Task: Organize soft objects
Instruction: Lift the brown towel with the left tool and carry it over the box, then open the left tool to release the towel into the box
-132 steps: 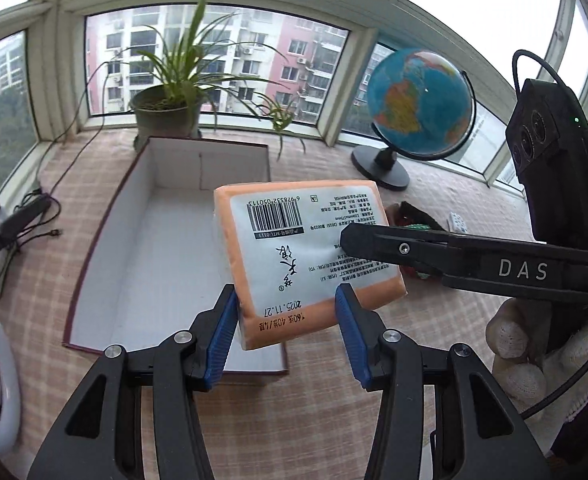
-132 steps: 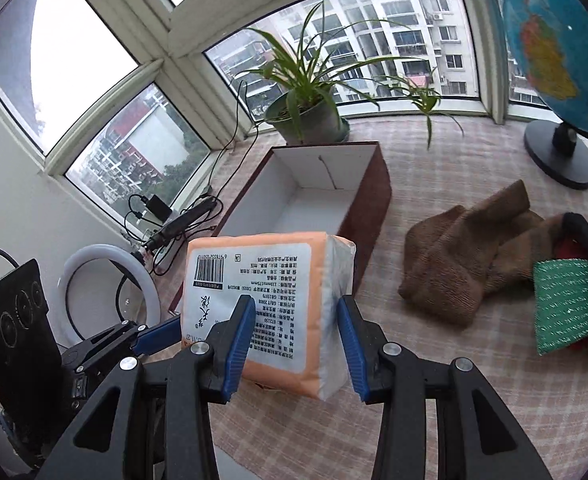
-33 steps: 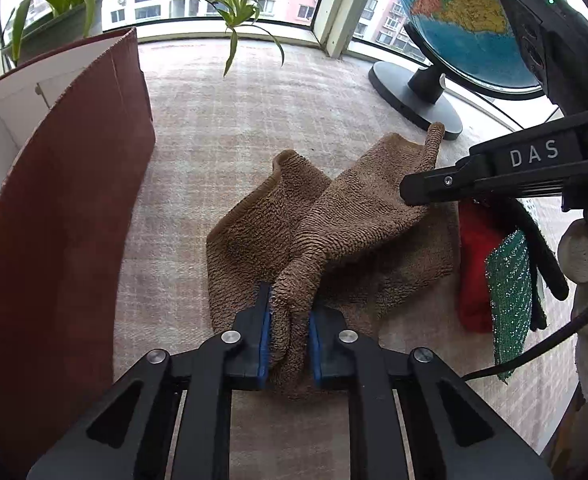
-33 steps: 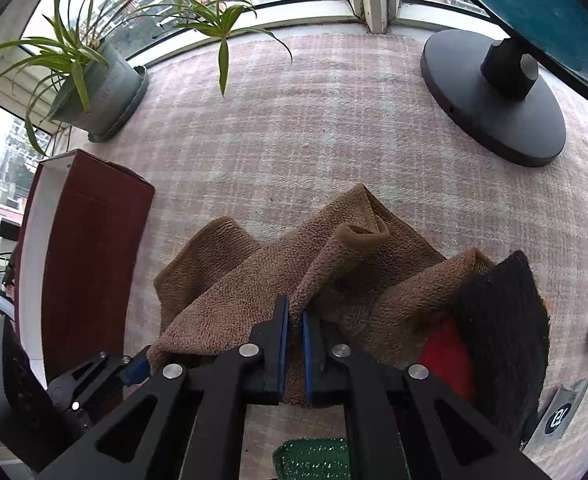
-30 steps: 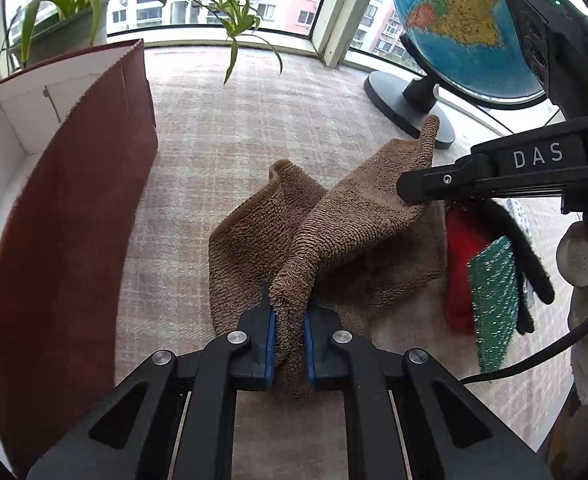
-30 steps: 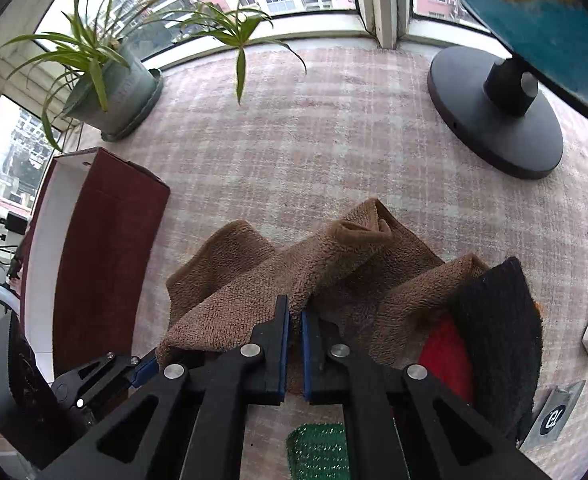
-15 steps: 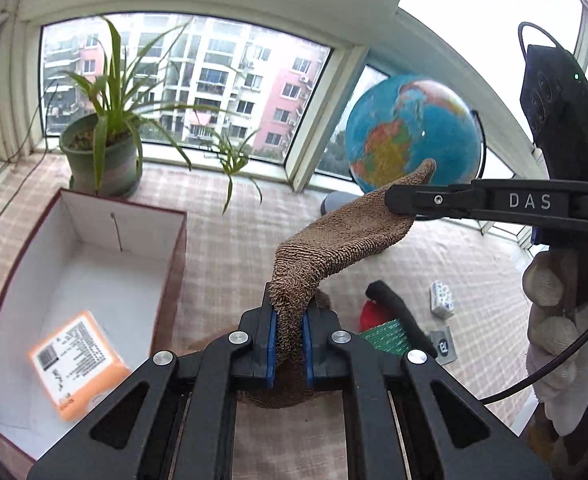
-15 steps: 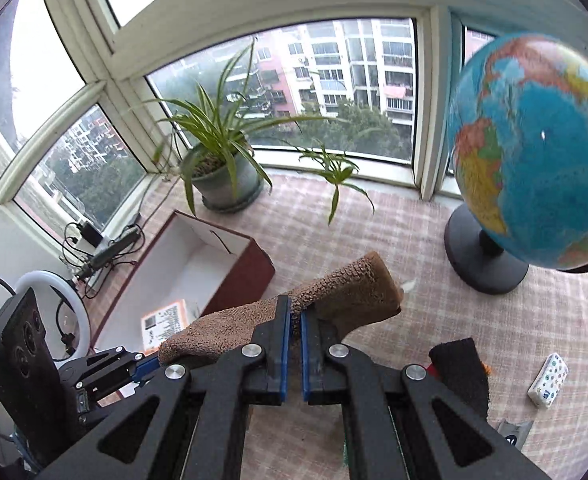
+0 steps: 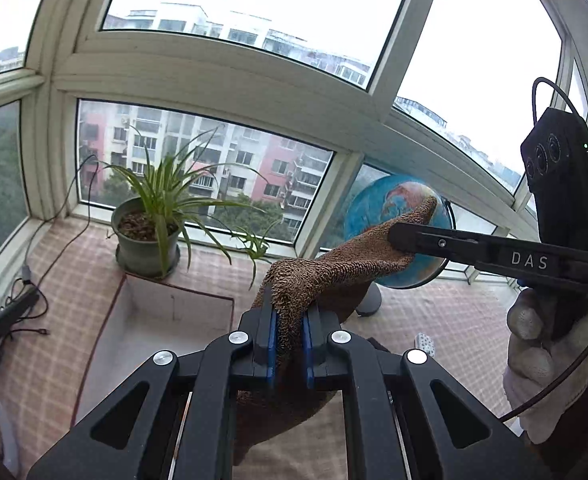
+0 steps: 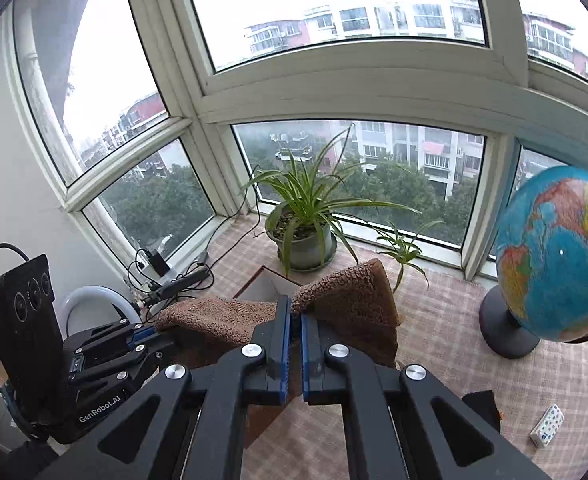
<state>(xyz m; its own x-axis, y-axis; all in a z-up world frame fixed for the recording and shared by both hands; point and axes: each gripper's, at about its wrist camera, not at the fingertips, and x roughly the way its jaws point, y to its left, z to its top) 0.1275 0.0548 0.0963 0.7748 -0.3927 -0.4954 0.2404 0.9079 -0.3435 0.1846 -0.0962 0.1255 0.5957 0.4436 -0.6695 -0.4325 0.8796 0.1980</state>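
The brown towel (image 9: 334, 276) hangs in the middle of the frame. The left gripper (image 9: 289, 344) and right gripper (image 10: 295, 354) each pinch it tight. The box (image 9: 166, 320) sits below. The towel is not in it yet.

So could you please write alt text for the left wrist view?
The left gripper and right gripper hold a brown towel between them, above a box. Behind stand a plant, a globe and windows.
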